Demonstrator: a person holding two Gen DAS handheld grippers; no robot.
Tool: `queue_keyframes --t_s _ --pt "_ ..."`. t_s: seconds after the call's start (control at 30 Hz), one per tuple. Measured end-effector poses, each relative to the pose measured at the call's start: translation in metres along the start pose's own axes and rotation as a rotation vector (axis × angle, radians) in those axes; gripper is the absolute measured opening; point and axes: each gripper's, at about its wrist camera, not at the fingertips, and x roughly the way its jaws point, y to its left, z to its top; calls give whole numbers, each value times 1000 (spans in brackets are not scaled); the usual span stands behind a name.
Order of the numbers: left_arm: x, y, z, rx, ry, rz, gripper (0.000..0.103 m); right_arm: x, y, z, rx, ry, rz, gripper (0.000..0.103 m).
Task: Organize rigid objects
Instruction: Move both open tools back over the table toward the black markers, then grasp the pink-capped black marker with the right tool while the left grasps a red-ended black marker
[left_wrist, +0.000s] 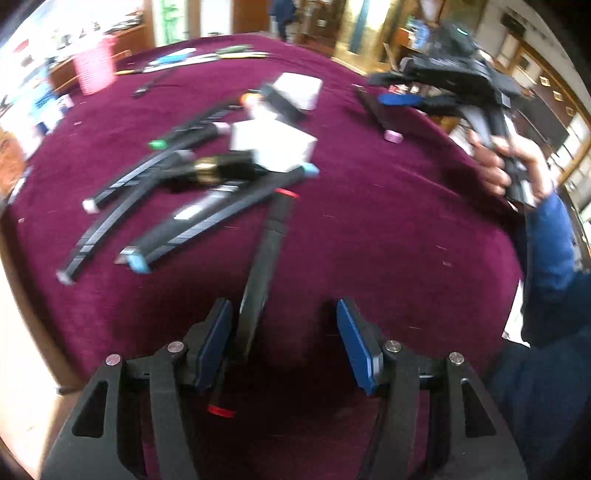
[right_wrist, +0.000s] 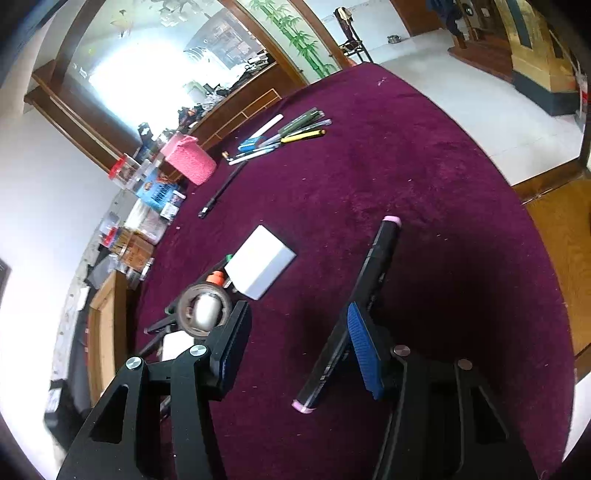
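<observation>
Two long black bars were up for grabs, neither clamped yet.

Left gripper (left_wrist: 284, 343) stood apart, red-capped bar (left_wrist: 264, 266) leaning on its left pad. Right gripper (right_wrist: 295, 347) was apart too, pink-capped bar (right_wrist: 351, 314) lying on the maroon cloth (right_wrist: 424, 184) against its right pad. Both looked stiff, light and slick; I'd grab mid-length.

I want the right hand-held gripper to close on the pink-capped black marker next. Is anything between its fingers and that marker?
Nothing visible. The pink-capped marker lies on the maroon cloth against the blue pad of the right hand-held gripper; only bare cloth shows between its fingers.
</observation>
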Motion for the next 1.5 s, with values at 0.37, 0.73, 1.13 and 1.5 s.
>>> queue_keyframes --t_s 0.37,0.73,1.13,1.5 --pt "19 -22 18 12 -36 97 71 27 25 -11 -221 21 -286 25" --pt "-2 4 -6 -87 -81 99 31 0 63 -47 -326 78 -93 13" --pt "11 -4 9 -42 -109 156 33 25 79 -79 -424 176 -174 14" --pt "12 -11 10 -24 -117 192 34 29 91 -88 -521 128 -283 15"
